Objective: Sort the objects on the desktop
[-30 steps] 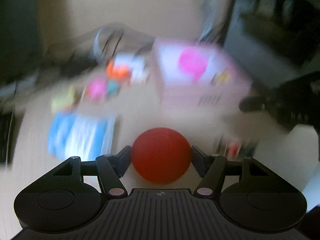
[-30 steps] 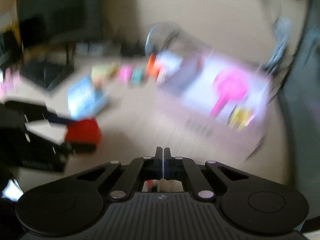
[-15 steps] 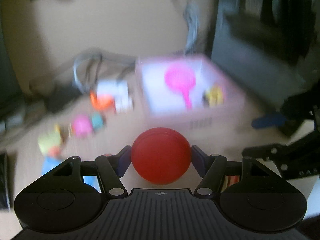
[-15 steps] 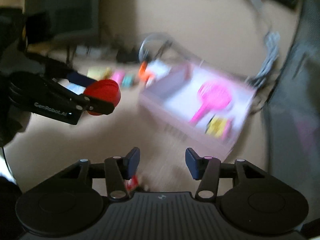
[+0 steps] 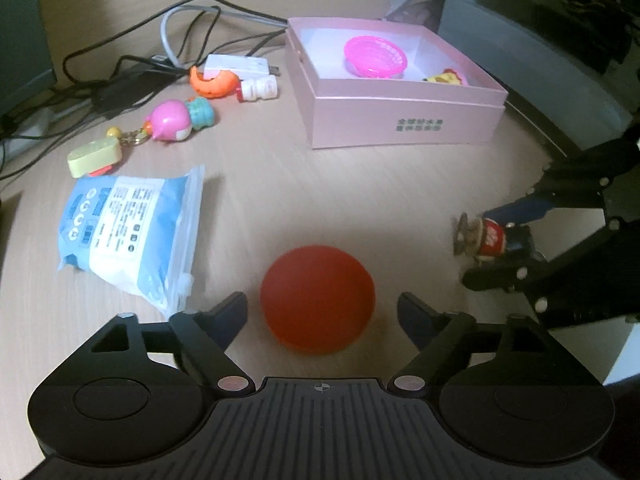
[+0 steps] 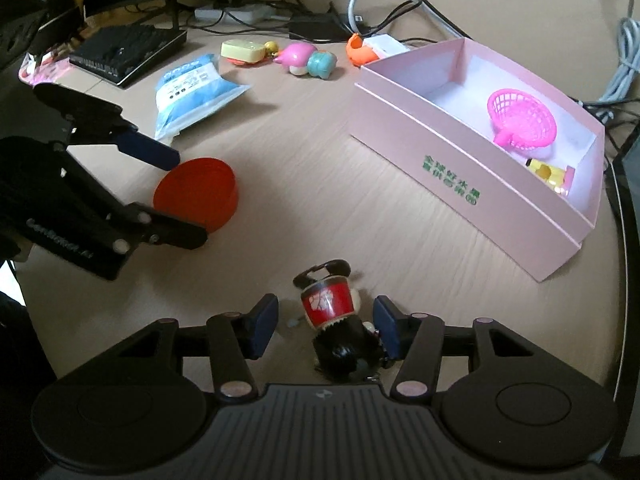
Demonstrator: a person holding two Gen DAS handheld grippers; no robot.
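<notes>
Pale wooden desk (image 5: 360,184) fills both views, sharper than the blurred frames before. On it the red disc (image 5: 317,299), clamped half a second ago, lies free between the left gripper (image 5: 322,312), whose jaws have just been opening. The right gripper (image 6: 326,320), shut a second ago, stands apart around a small red-drum figurine (image 6: 330,306), its right pad touching. Far right sits the pink box (image 5: 404,120).

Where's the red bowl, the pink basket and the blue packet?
red bowl (image 5: 318,300), left wrist view, its rounded outside.
pink basket (image 6: 522,122), right wrist view, its mesh wall.
blue packet (image 5: 128,224), left wrist view, its printed face.
</notes>
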